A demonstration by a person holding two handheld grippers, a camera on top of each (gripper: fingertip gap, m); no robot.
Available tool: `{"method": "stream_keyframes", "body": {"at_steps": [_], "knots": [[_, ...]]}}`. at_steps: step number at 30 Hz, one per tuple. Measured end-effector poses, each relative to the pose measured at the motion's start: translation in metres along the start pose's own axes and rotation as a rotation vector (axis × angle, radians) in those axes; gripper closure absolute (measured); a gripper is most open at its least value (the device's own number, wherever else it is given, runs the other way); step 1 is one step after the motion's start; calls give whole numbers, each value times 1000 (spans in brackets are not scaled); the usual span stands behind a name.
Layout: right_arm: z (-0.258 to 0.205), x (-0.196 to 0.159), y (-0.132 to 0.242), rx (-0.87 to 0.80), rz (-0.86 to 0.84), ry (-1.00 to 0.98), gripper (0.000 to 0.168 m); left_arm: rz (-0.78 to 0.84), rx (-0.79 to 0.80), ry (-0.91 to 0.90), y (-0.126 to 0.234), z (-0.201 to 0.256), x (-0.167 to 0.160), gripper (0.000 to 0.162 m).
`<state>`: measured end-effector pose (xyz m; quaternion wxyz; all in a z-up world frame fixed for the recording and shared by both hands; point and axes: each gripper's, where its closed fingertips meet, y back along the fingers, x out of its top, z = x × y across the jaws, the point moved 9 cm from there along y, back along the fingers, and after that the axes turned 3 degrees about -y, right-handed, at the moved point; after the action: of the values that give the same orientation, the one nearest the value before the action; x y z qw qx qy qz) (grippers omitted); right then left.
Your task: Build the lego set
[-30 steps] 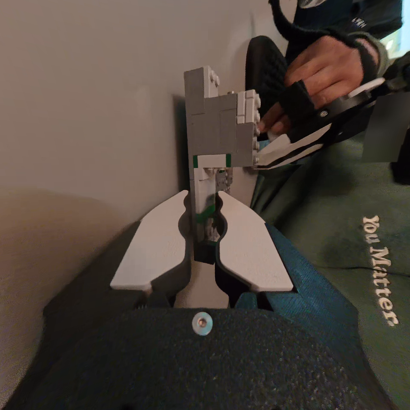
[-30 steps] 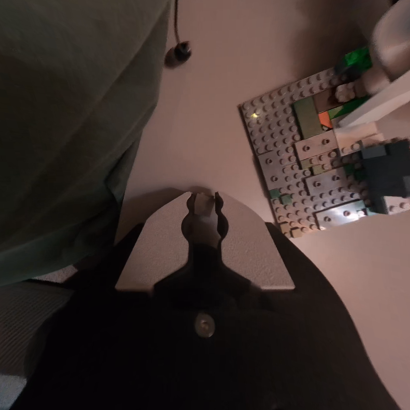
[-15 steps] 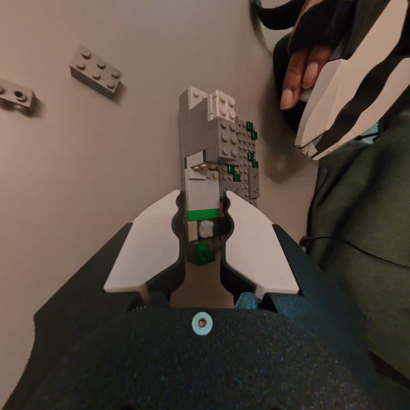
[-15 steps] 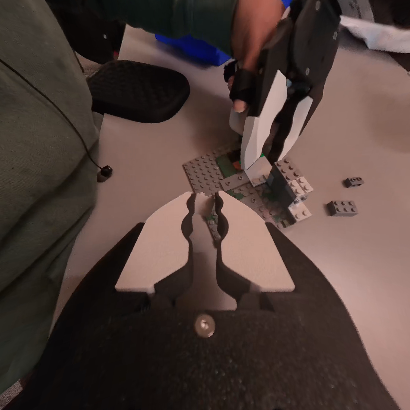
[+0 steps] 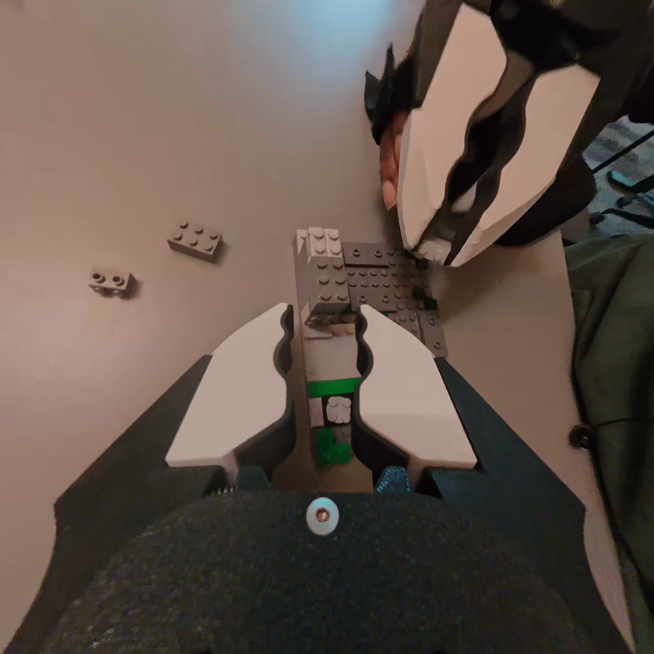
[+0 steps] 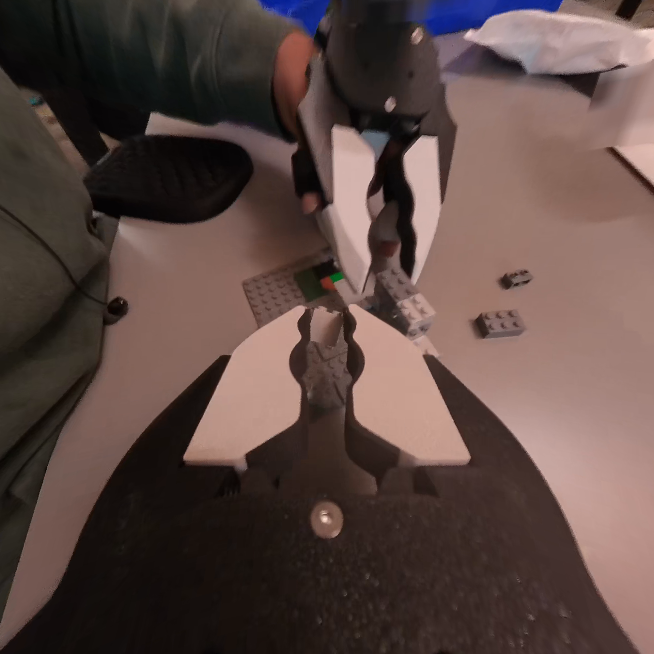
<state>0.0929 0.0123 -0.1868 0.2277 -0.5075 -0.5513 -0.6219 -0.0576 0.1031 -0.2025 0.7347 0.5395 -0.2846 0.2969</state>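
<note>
Item, nearest: my left claw (image 5: 323, 315), fingers astride the tall white-and-green part of the lego build (image 5: 332, 364), pinching it to steady it on the counter (image 5: 141, 141). Item: my right claw (image 6: 327, 311), pressed on a small pale gray piece (image 5: 430, 252), tips hovering just over the studded gray baseplate (image 6: 274, 293) at its corner near my body. Item, farther: two loose gray bricks (image 5: 195, 241) (image 5: 111, 282), well apart from the build. Handling note, by my judgement: keep the left grip firm and low so the plate cannot tip; square the piece to the studs before pressing; push straight down, not at a slant, lest neighbouring tiles lift.
</note>
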Motion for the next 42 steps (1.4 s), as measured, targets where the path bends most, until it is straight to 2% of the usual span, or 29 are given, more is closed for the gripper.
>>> {"method": "stream_keyframes", "body": {"at_steps": [9,16,20,26,31,34,39,42], "knots": [[23,17,14,-38,159,-78,151,-20,162,-166,-12,9,0,144],[31,26,3,25,233,-9,151,-13,149,-215,-16,15,0,145],[33,24,-12,104,204,98,151,3,146,-244,-16,19,2,145],[34,22,-20,152,224,134,151,52,153,-277,-9,25,3,145],[33,19,-24,157,188,160,148,62,147,-283,-9,25,0,145],[33,16,-26,149,135,169,138,46,141,-269,-11,24,-1,145],[36,22,-19,115,77,154,144,-4,147,-235,-13,24,-2,144],[37,34,-17,43,-67,107,151,-30,163,-215,-13,23,-2,145]]}}
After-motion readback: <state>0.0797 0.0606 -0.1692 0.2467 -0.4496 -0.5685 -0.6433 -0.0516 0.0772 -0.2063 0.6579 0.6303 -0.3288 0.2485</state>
